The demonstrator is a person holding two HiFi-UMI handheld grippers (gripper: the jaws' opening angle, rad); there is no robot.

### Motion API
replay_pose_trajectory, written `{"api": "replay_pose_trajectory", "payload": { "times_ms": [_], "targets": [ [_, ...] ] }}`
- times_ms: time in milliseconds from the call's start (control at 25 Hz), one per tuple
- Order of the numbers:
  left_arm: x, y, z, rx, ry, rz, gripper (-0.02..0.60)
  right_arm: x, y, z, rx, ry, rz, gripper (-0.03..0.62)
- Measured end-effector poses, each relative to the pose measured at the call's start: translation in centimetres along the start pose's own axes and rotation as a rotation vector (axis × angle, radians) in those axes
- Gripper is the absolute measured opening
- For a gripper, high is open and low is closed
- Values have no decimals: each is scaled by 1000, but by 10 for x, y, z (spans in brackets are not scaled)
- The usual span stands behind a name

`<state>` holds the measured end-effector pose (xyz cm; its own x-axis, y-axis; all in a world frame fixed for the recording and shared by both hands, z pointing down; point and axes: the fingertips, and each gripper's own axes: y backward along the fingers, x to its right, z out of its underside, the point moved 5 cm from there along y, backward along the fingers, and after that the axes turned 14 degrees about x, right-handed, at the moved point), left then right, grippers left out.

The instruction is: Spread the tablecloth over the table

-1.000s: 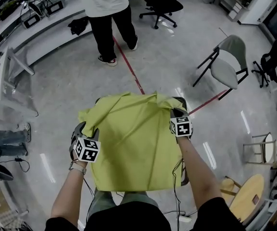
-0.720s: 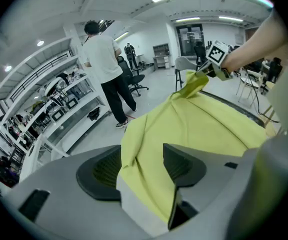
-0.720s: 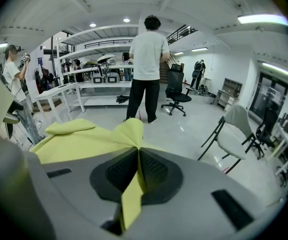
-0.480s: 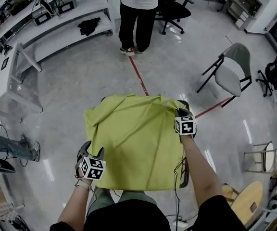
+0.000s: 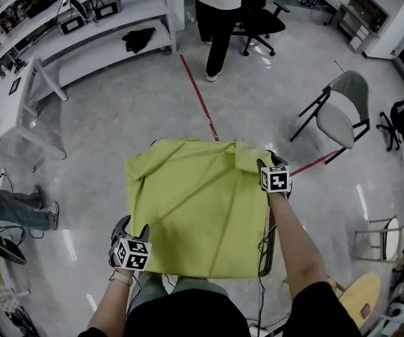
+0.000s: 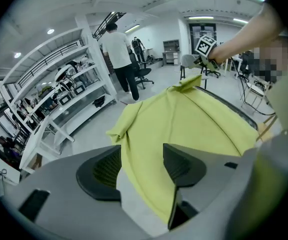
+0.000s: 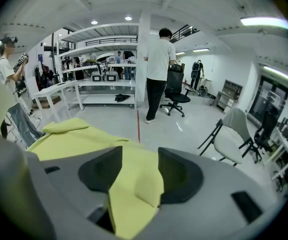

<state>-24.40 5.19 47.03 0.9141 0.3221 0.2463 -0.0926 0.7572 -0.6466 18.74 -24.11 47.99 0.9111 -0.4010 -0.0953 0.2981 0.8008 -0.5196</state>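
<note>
Left gripper at near-left corner, jaws wide; tablecloth edge lies loose between them, not pinched. Tablecloth covers most of small table. Right gripper at far-right corner, jaws just been opening, corner slack between them. Far-left corner folded over. Risk: neither end held, so tug from left likely drags whole tablecloth off-centre and fold stays.

I'm looking down on a glossy grey floor crossed by a red tape line. White shelving runs along the far left. A grey chair stands at the right, with a black office chair beyond it. Ceiling strip lights glow overhead.
</note>
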Motion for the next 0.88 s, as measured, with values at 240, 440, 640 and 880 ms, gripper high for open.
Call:
{"api": "replay_pose_trajectory", "payload": {
  "times_ms": [240,440,640,880],
  "targets": [
    [10,11,6,20,23,-9,260,-9,11,10,-11,10,-11,218],
    [17,24,18,36,23,19,261,-33,38,28,-28,5,-18,218],
    [16,42,33,68,51,49,261,-62,79,51,-62,5,-12,218],
    [12,68,63,86,85,84,261,-106,137,88,-112,-15,7,218]
  ]
}}
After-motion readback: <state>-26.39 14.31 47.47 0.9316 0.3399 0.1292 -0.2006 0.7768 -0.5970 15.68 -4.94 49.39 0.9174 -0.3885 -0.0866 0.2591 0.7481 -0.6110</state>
